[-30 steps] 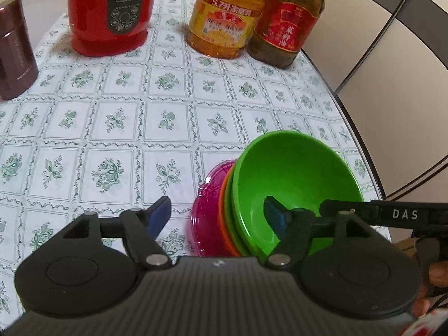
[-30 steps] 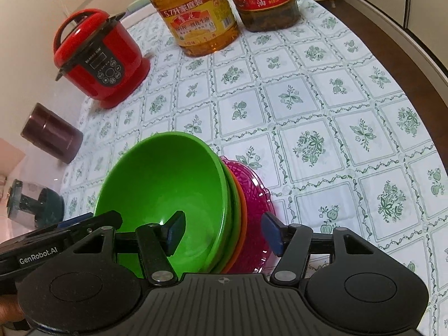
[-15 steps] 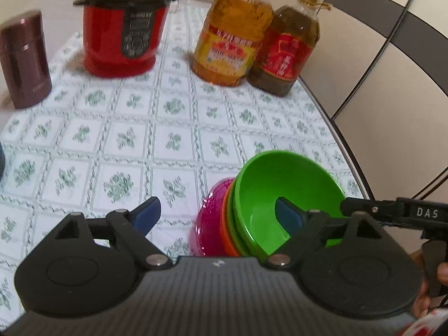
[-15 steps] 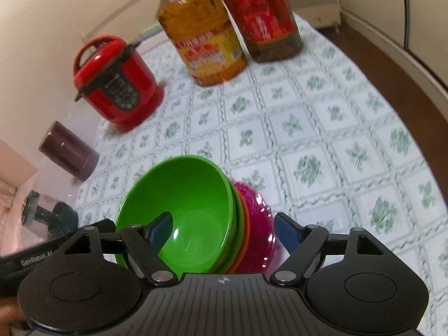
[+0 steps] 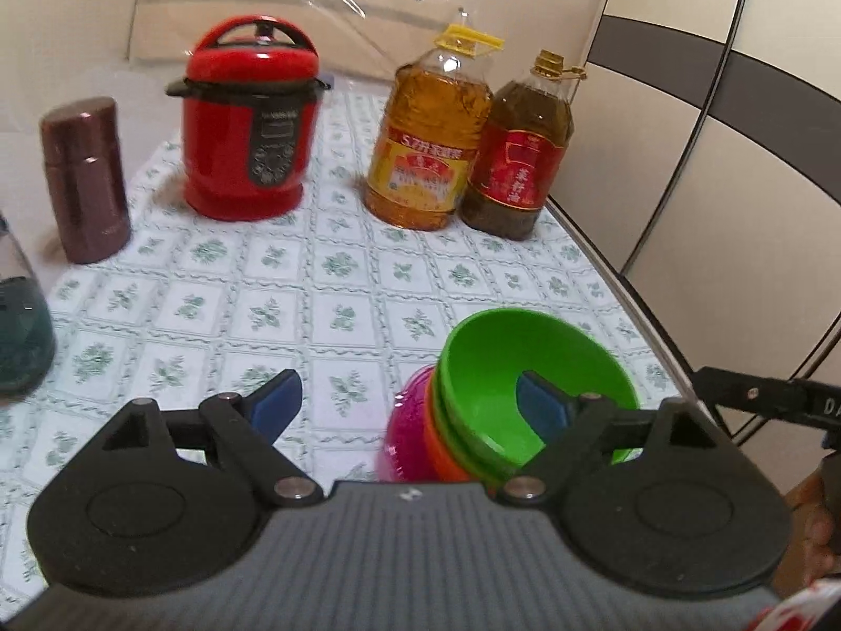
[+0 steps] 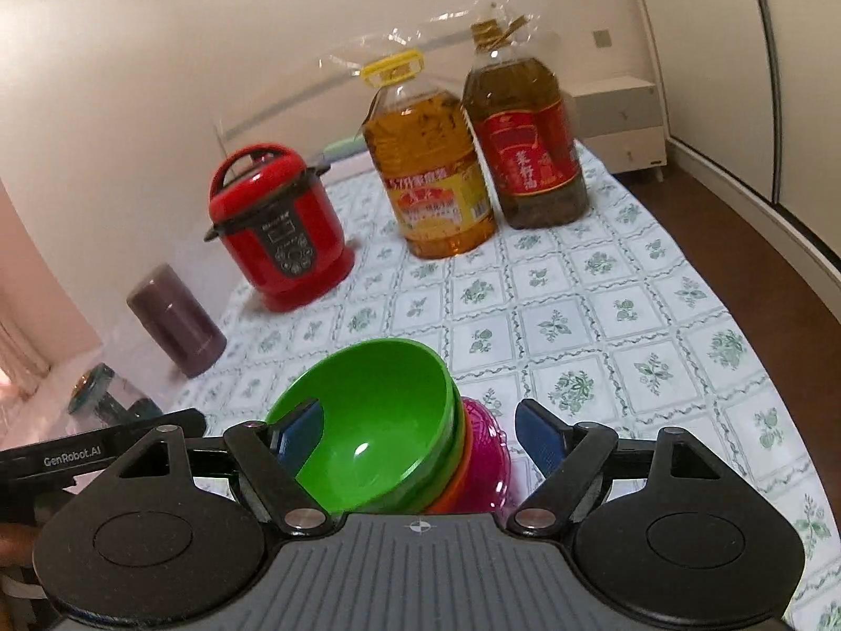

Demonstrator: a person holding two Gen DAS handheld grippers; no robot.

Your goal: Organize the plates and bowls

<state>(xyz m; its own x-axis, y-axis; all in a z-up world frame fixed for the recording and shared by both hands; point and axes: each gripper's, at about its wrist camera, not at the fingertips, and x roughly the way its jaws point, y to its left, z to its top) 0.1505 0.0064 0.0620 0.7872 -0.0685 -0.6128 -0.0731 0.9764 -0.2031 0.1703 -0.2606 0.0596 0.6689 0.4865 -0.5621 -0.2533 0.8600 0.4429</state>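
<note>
Presently, a nested stack of plastic dishes sits at the near edge of the counter (image 5: 336, 284), which is covered by a white cloth printed with green floral squares. The stack leans on its side: a bright green plastic bowl (image 5: 504, 368) faces outward, a second green rim shows just behind it, then an orange plastic bowl (image 5: 447, 452), then a translucent magenta plastic plate (image 5: 407, 431) at the back.

The left gripper (image 5: 410, 399) hangs above the stack with its jaws apart, having just been opening. Its blue-padded fingers (image 5: 276, 402) are clear of the dishes; the right-hand pad overlaps the green bowl's mouth in the left wrist view, but contact cannot be confirmed. The stack lies toward the right side of the gap.

The right gripper (image 6: 415, 431) also stands with its jaws apart, likewise just widened. The stack sits between its blue pads (image 6: 541, 436), and neither visibly presses on it.

Far across the counter stand a red electric pressure cooker with a black control panel (image 5: 249, 126), a large clear jug of golden cooking oil with a yellow cap (image 5: 428, 136) and, just beside it on the right, a darker oil jug with a red label (image 5: 518, 152). A maroon metal flask (image 5: 86, 179) stands at the far left, well apart from the stack. A dark teal glass vessel (image 5: 21, 336) shows at the left edge, partly cut off.
</note>
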